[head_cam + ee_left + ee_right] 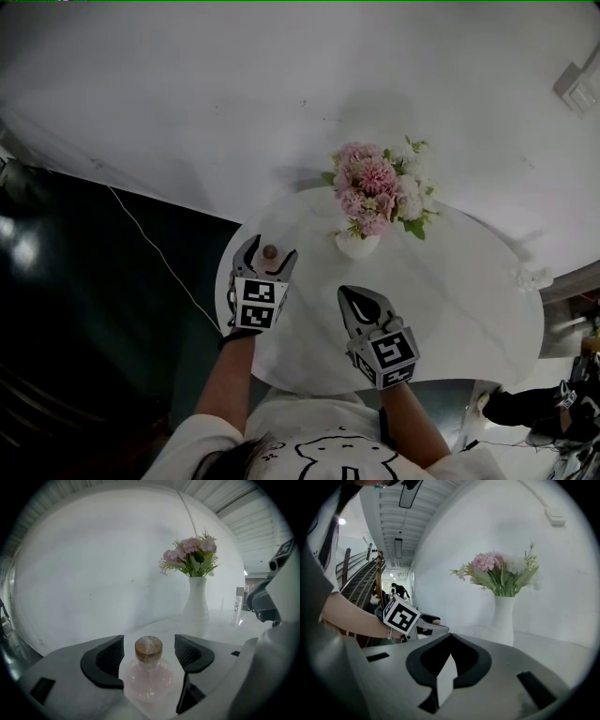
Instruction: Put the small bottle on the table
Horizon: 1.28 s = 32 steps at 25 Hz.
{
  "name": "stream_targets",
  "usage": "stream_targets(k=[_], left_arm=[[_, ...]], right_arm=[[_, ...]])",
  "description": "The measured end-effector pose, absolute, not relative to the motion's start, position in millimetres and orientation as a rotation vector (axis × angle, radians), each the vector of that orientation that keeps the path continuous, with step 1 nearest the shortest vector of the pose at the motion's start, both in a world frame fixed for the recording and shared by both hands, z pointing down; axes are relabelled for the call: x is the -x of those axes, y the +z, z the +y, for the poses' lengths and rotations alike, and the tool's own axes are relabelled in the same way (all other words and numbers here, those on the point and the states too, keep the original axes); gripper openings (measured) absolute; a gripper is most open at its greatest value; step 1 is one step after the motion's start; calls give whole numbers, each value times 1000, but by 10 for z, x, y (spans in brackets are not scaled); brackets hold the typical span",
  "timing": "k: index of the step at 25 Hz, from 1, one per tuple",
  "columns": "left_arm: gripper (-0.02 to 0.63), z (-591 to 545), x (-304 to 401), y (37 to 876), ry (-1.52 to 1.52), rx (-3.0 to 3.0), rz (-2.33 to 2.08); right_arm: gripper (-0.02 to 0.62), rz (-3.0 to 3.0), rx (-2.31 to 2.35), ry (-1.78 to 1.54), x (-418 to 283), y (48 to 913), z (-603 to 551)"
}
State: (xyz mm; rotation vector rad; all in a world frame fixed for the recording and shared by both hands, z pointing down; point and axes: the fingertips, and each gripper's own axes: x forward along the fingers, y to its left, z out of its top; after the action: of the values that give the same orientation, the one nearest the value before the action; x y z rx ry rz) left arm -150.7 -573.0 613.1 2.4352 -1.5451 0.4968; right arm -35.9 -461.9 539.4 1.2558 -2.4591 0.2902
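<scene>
the left gripper has its jaws wide apart. the small bottle stands on the white table between them, and the pads seem not to touch it. the right gripper is closed and holds nothing.

The right tool has its jaws together, facing a white vase of pink flowers.
</scene>
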Motion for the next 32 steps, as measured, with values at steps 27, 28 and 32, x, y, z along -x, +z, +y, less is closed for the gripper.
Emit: stream_targets(k=[27,28,32], left_arm=[[350,-4538,1651,5026,374,-2394,-1802],[350,-4486,1658,4976,368,-2392,-1815],[350,-4303,1699,4732,295,-2386,-1873]], right_arm=[[-8,-2624,-1267,148,96,4459,-3951],[-8,-2631,-1264,136,87,4414,-3916],[-8,-2656,-1245,73,58,4212,-3753]])
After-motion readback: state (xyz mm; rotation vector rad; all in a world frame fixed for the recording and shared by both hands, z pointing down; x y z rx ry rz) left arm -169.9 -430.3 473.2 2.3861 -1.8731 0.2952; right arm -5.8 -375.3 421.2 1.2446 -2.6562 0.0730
